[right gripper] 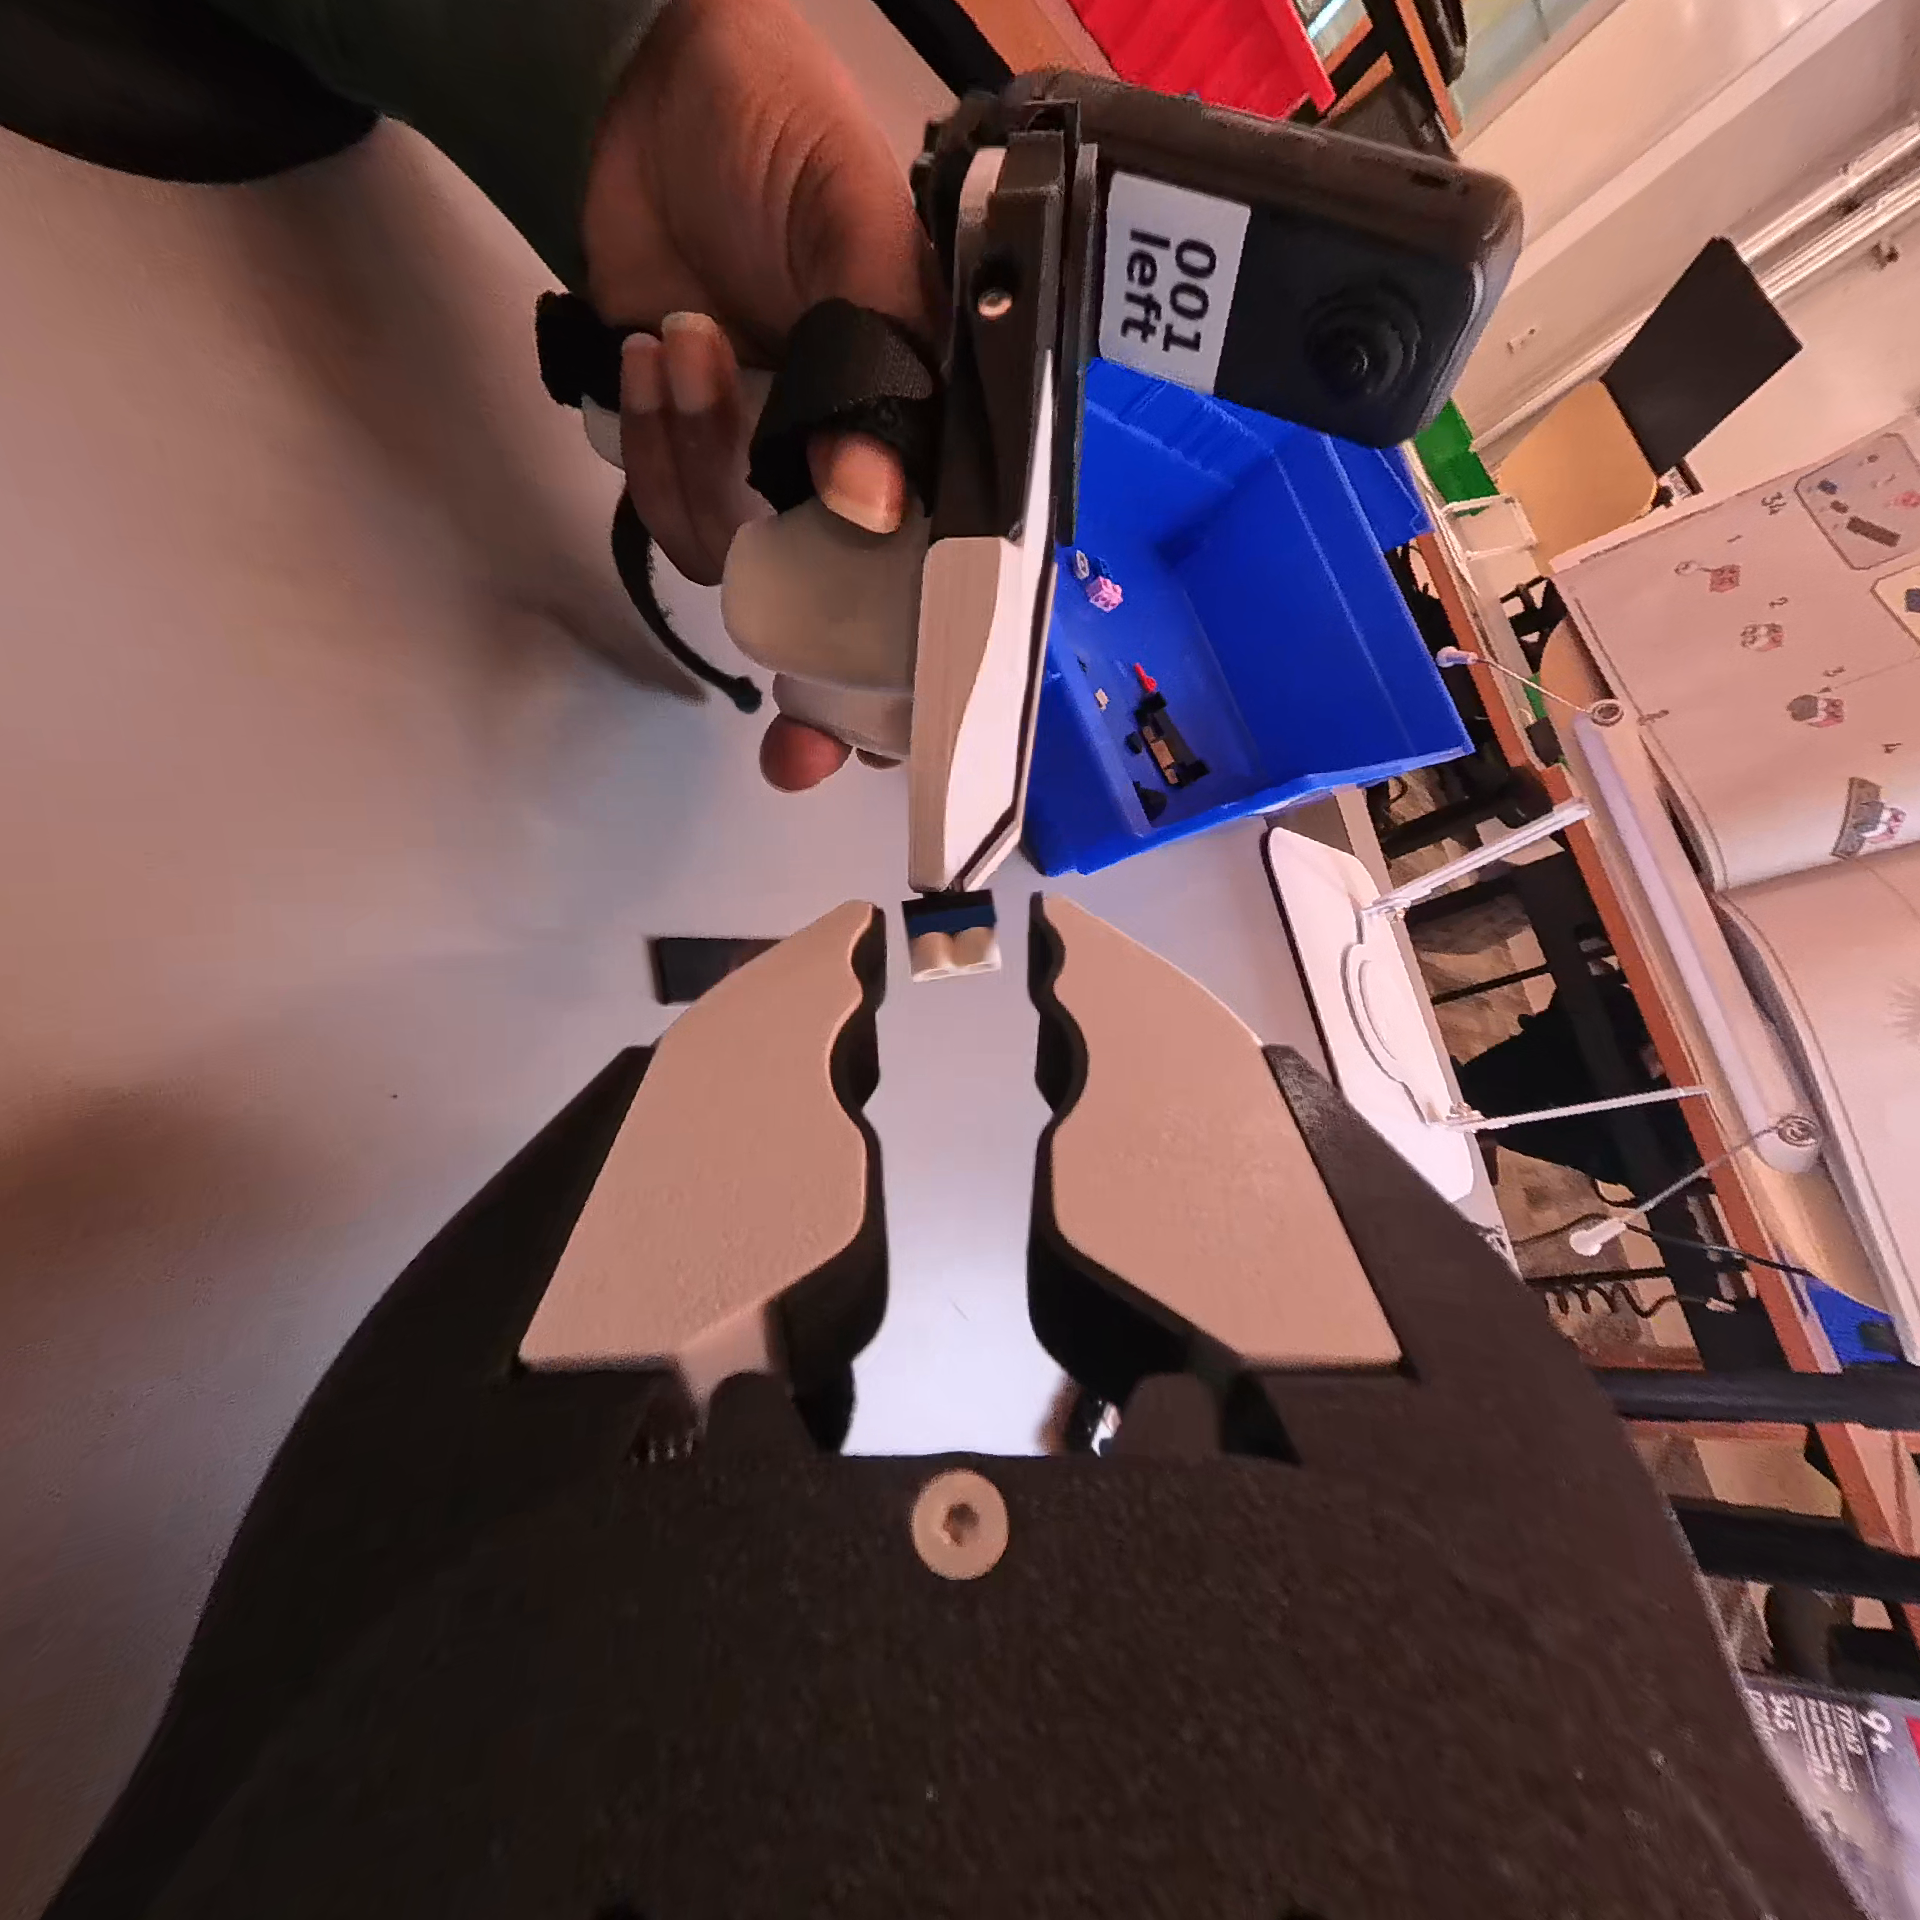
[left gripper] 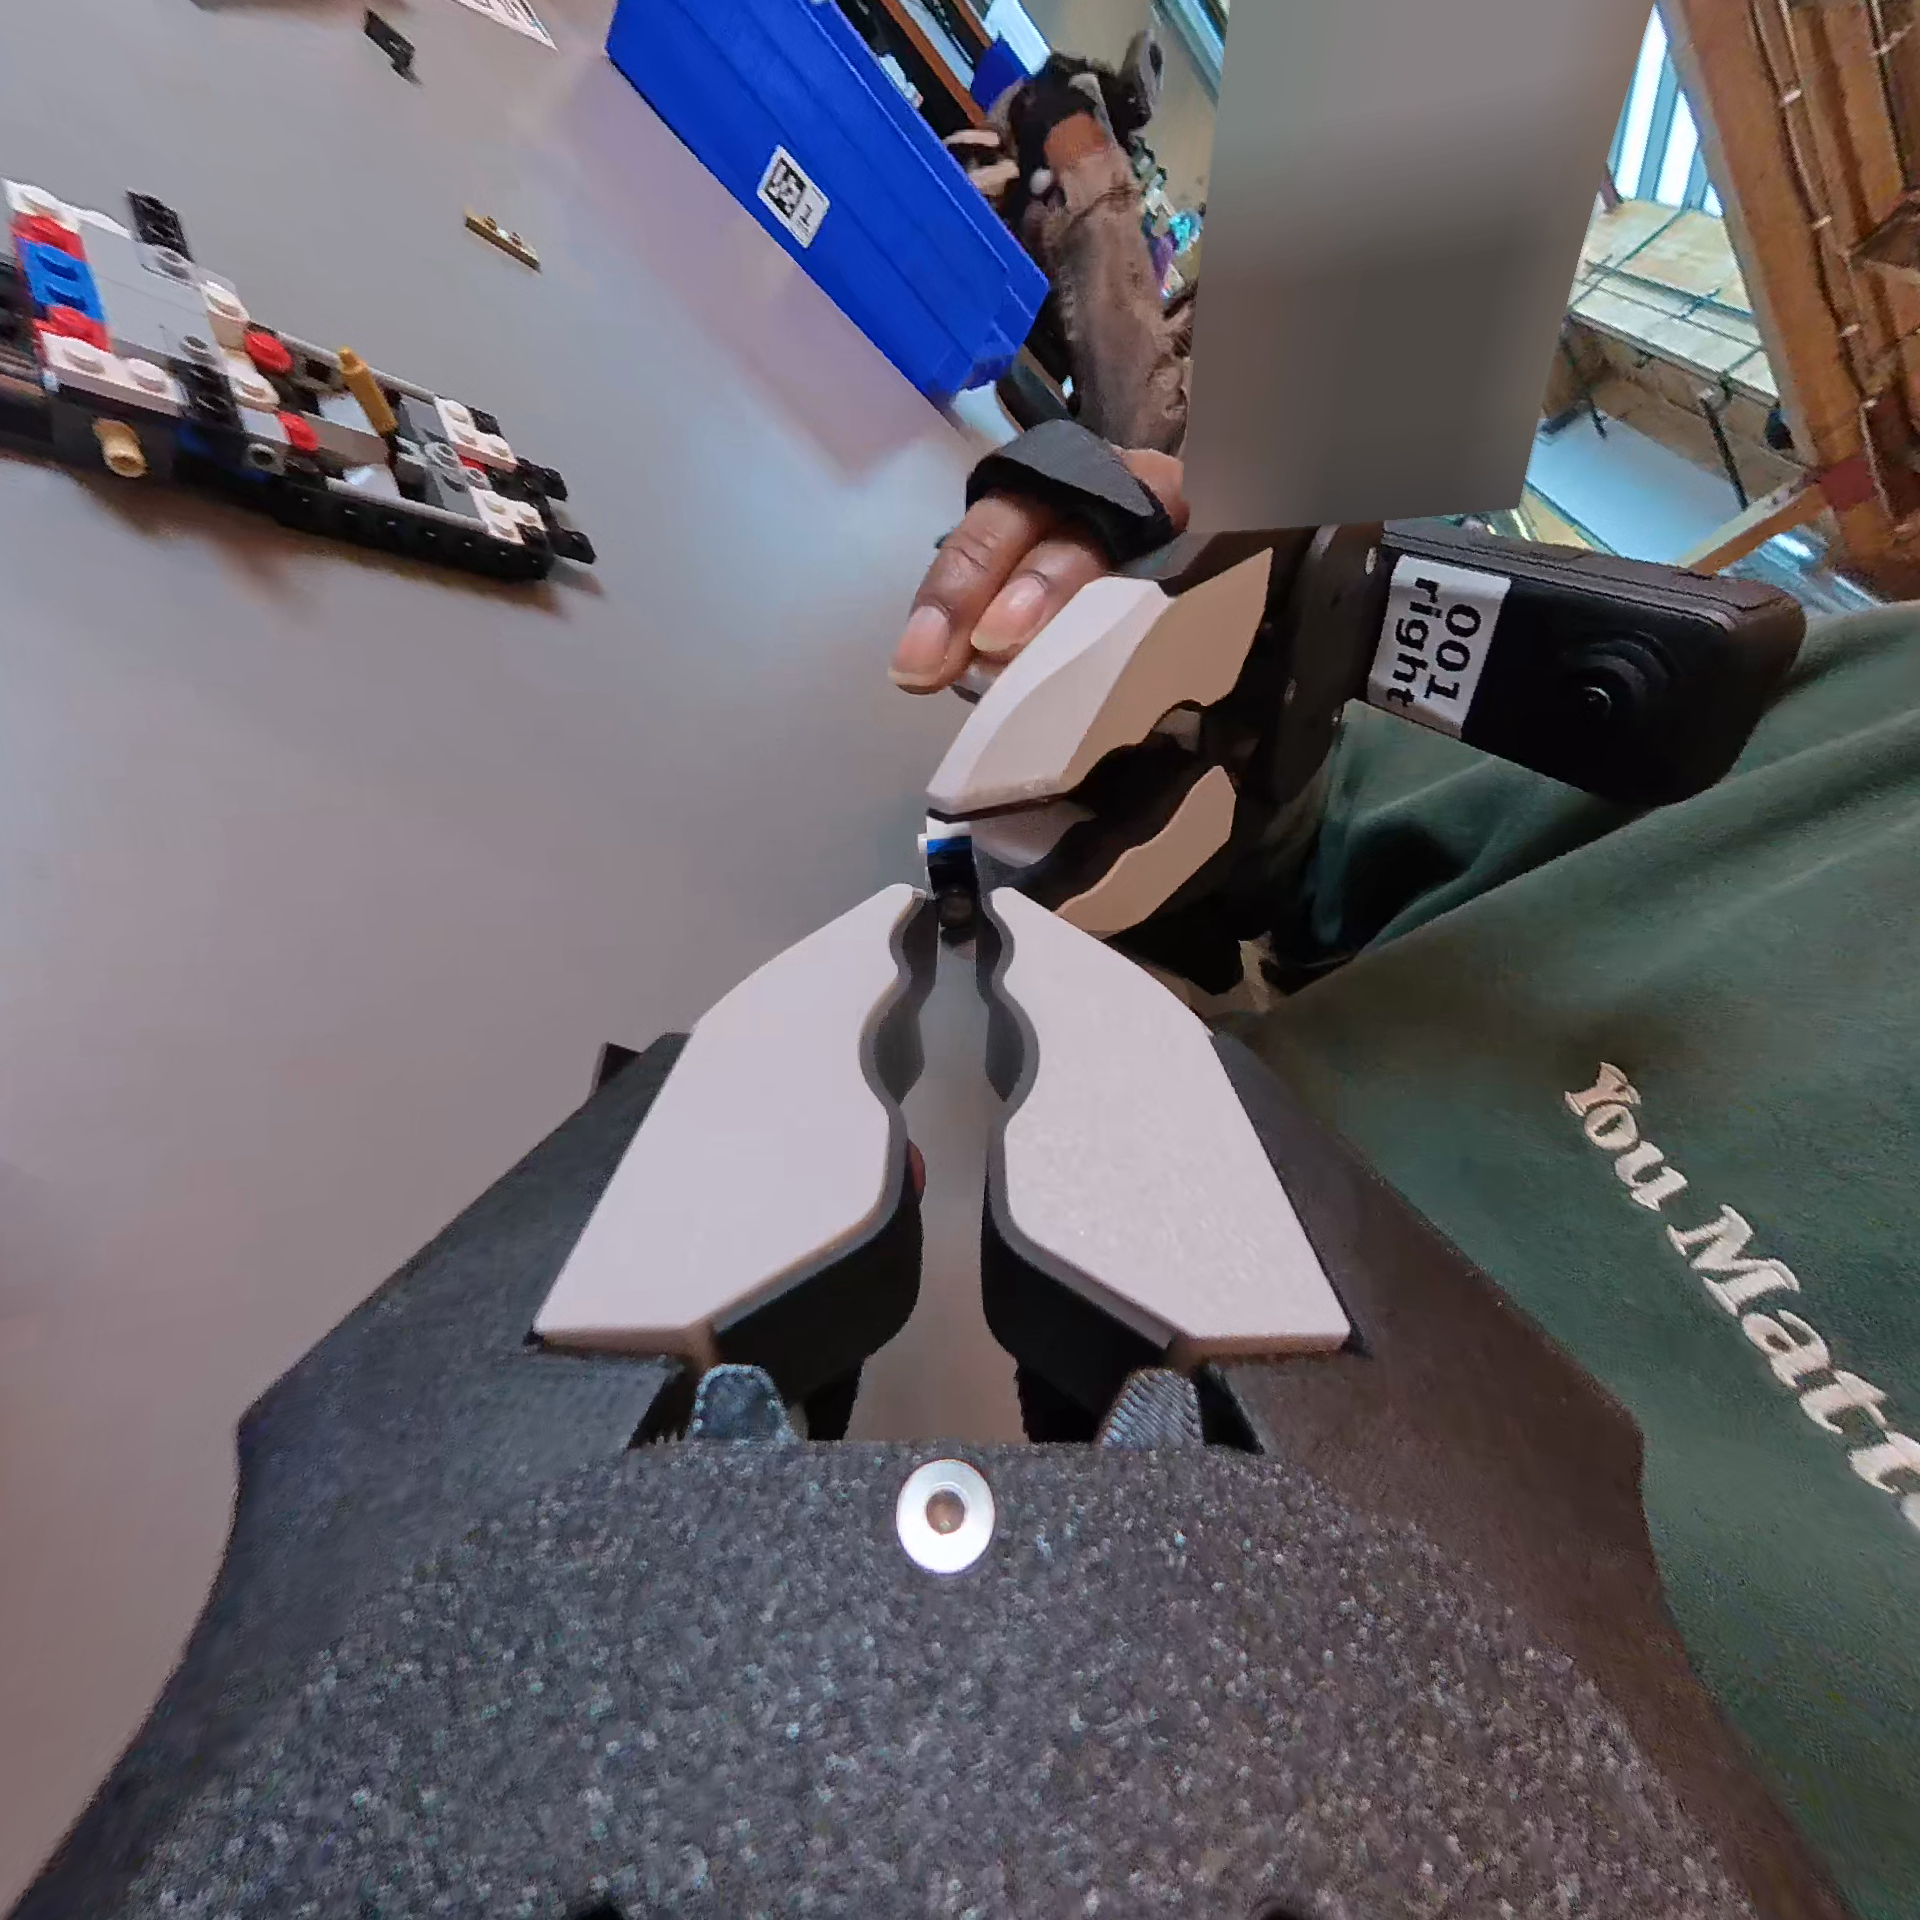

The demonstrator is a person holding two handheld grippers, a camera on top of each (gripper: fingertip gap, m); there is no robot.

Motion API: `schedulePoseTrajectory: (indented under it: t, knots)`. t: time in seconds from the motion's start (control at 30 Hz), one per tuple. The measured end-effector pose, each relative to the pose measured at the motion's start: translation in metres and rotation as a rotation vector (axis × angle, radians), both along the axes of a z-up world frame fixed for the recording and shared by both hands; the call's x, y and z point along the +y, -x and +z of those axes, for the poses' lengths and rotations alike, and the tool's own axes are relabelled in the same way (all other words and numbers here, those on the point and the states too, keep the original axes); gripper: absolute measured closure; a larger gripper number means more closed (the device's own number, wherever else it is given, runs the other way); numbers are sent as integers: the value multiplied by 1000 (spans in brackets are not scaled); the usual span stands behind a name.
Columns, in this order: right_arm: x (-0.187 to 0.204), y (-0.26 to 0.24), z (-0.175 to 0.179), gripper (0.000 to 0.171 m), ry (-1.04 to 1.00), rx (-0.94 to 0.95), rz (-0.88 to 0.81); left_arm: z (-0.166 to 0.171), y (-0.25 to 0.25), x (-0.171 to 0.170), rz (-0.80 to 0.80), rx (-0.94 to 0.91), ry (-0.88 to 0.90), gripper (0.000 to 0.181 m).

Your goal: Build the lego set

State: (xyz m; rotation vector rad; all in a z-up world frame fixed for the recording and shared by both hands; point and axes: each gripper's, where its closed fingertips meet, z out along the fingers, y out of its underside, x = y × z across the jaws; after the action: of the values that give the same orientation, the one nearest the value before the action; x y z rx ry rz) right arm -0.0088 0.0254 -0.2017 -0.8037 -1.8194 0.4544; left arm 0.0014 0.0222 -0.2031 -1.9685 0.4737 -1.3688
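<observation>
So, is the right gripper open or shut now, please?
Open: the right gripper has gaps either side of the small brick.

Your small plastic brick stack (right gripper: 951,940) is blue, black and white; at upper right, your rectangular plastic bin (right gripper: 1278,634) is bright blue.

Left claw (left gripper: 953,902) on brick stack (left gripper: 950,902)

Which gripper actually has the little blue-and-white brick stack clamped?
The left gripper: its fingertips pinch the blue-and-white brick stack. The right gripper is open, its tips flanking the stack with visible gaps.
</observation>
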Motion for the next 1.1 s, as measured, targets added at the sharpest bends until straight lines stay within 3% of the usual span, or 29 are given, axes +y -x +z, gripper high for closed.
schedulePoseTrajectory:
  t: [0.17, 0.63, 0.8, 1.0, 1.1]
  knots:
    - [-6, -2, -2, 154, -28, -4, 35, 0, -5, -5, -35, -4, 4, 174]
    - [0, -1, -3, 154, -45, -29, -2, 0, -6, 0, 2, 6, 12, 173]
    - [41, -17, -5, 155, -12, -47, -128, 14, 43, 18, 157, 53, -67, 173]
    - [42, -11, -6, 154, 30, -27, -129, 5, 120, 55, 563, 688, -390, 173]
    - [40, -10, -13, 154, 25, -50, -120, -6, 149, 62, 678, 843, -358, 168]
